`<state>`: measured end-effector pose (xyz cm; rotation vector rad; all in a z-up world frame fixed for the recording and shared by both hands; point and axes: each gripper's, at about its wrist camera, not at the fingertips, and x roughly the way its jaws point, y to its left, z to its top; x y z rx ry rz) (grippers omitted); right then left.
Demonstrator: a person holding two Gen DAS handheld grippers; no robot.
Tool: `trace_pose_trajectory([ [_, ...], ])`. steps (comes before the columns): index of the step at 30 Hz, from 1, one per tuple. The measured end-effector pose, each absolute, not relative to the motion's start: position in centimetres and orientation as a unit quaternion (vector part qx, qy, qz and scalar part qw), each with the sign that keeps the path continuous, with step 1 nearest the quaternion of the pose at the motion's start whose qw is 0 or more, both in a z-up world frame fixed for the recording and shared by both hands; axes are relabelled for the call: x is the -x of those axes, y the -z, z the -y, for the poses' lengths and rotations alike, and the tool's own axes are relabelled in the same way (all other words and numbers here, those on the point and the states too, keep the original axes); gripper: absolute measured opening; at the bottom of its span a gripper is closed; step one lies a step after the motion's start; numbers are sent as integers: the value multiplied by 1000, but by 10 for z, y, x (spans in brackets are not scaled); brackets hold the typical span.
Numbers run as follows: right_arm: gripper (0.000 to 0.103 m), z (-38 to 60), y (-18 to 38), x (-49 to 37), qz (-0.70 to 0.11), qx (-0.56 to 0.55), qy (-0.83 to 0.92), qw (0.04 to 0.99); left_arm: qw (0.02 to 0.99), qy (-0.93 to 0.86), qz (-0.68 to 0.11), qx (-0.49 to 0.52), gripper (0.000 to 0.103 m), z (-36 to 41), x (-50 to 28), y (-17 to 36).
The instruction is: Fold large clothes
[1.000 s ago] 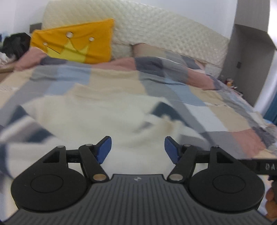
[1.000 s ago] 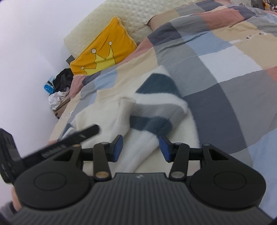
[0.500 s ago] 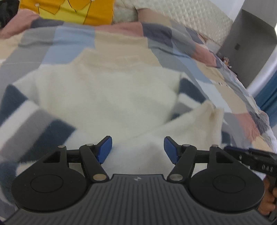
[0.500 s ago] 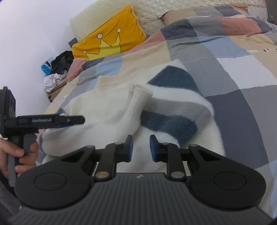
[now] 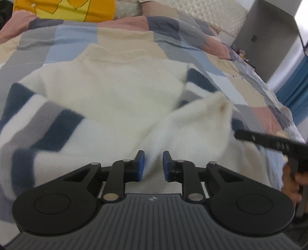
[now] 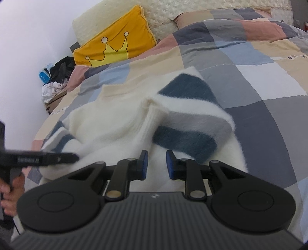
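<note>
We see a bed covered by a patchwork checked quilt in grey, blue, beige and pink, with a quilted cream headboard behind it. Spread on the quilt lies the large cream sweater, collar toward the headboard, its sleeves banded in navy, grey and white; the right-hand sleeve is folded in over the body. A yellow crown cushion leans against the headboard, and a heap of dark and white clothes sits beside the bed.

Our left gripper is at the sweater's near edge, its jaws closing with a raised fold of cream fabric between the blue pads. Our right gripper is narrowed over the hem; we cannot tell whether it actually pinches the cloth.
</note>
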<state>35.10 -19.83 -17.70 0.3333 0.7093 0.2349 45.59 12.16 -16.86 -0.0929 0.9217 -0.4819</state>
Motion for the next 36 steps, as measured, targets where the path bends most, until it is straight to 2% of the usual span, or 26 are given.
trace_pose_trajectory([
  [4,24,202,173,-347,-337,-171,-111,919,863,254,-437,10,23,-115,-424,166],
  [9,24,210,166,-344,-331,-193,-111,917,835,299,-462,20,23,-104,-394,183],
  [13,24,214,159,-339,-323,-200,-118,917,831,307,-463,-23,23,-83,-375,192],
  [22,24,228,161,-341,-324,-237,-114,909,877,284,-387,-31,25,-63,-399,151],
  [24,24,229,162,-341,-325,-241,-114,907,880,280,-383,-34,31,-57,-417,147],
  [25,24,229,163,-341,-326,-242,-114,907,883,274,-380,-36,43,-54,-426,146],
  [27,24,229,164,-342,-327,-242,-116,906,890,260,-372,-39,50,-50,-444,145],
  [36,25,233,169,-349,-330,-249,-109,904,865,284,-414,6,51,-20,-524,169],
])
